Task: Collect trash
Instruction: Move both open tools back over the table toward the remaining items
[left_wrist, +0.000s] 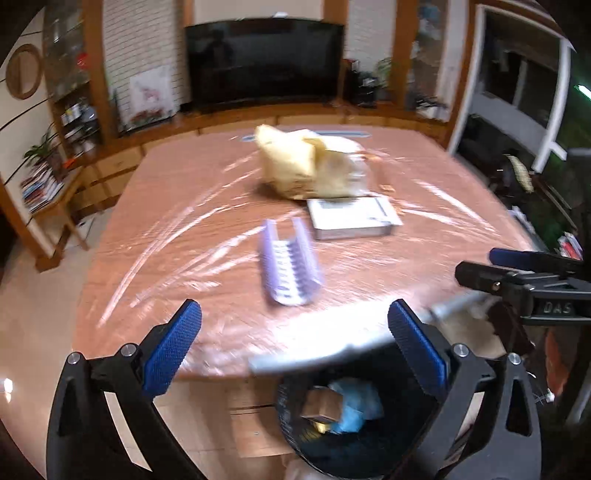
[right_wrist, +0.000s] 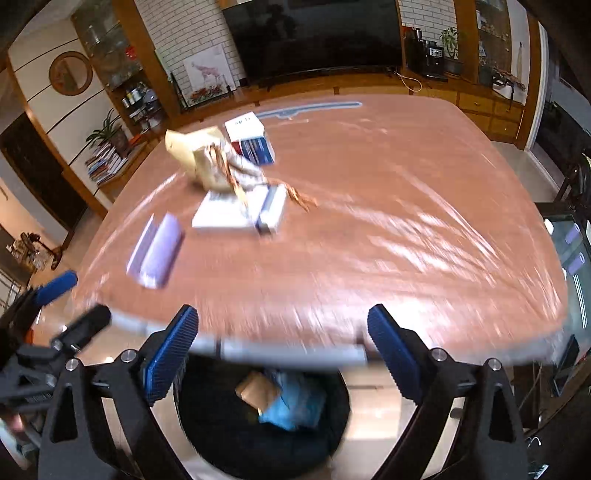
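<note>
Trash lay in two places. Some sat inside the black mesh bin (left_wrist: 354, 413) below the near edge of the table (right_wrist: 388, 229): a small brown cardboard piece (right_wrist: 256, 393) resting against crumpled blue plastic (right_wrist: 295, 410). More waited on the tabletop, which was wrapped in shiny clear film. A crumpled yellowish paper bag (left_wrist: 303, 166) lay toward the far side, with a flat white box (left_wrist: 351, 218) just in front of it and a lavender carton (left_wrist: 290, 267) lying open nearer the bin. From the right wrist view a white-and-blue box (right_wrist: 251, 138) showed behind the bag, a narrow blue-and-white box (right_wrist: 271, 210) lay beside the flat one, and a brown twisted strip (right_wrist: 295, 195) trailed out from the bag.

Both tools hung above the bin with nothing between their pads. The left gripper (left_wrist: 295, 339) had its blue pads spread wide apart, and the right gripper (right_wrist: 282, 349) stood likewise parted and empty; each framed the bin's mouth in its own view. Both pictures were smeared by motion blur. Beyond the table stood a dark television (left_wrist: 264, 59), wooden shelving and a white brick wall.
</note>
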